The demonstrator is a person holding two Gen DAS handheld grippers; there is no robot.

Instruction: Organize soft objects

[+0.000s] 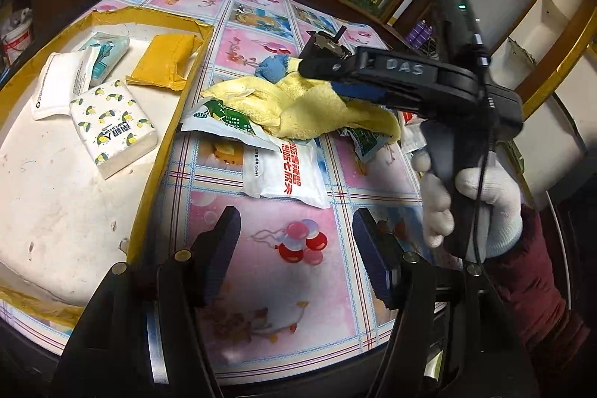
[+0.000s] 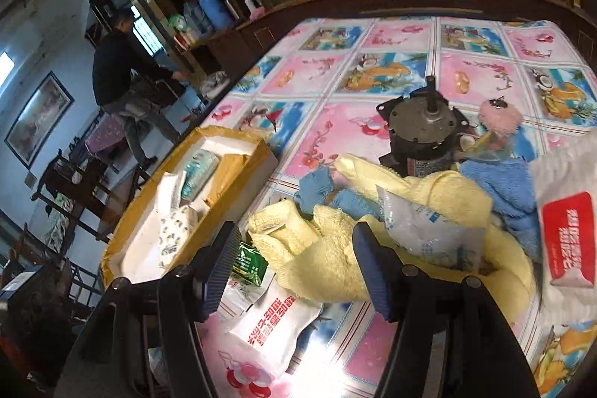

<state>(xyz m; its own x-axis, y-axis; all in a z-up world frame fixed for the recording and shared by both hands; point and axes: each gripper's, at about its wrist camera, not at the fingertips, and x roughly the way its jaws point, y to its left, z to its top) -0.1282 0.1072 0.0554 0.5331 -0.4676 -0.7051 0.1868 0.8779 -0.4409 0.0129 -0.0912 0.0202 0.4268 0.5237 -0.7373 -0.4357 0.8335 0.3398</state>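
A yellow towel (image 1: 298, 107) (image 2: 328, 248) lies crumpled in a pile mid-table with a blue cloth (image 1: 272, 68) (image 2: 503, 189). A clear plastic packet (image 2: 421, 230) rests on the towel. A white packet with red lettering (image 1: 287, 174) (image 2: 268, 323) and a green-and-white packet (image 1: 224, 122) (image 2: 250, 263) lie at the pile's near edge. My right gripper (image 1: 335, 77) (image 2: 298, 267) hangs open just over the yellow towel, pads apart from it. My left gripper (image 1: 294, 241) is open over bare tablecloth, nothing between its fingers.
A yellow-rimmed box (image 1: 179, 107) (image 2: 123, 248) at left holds a lemon-print tissue pack (image 1: 112, 129), two other soft packs and a yellow package (image 1: 164, 62). A black motor (image 2: 421, 129) and a pink fluffy item (image 2: 500, 116) sit behind the pile. A person (image 2: 119, 62) stands far left.
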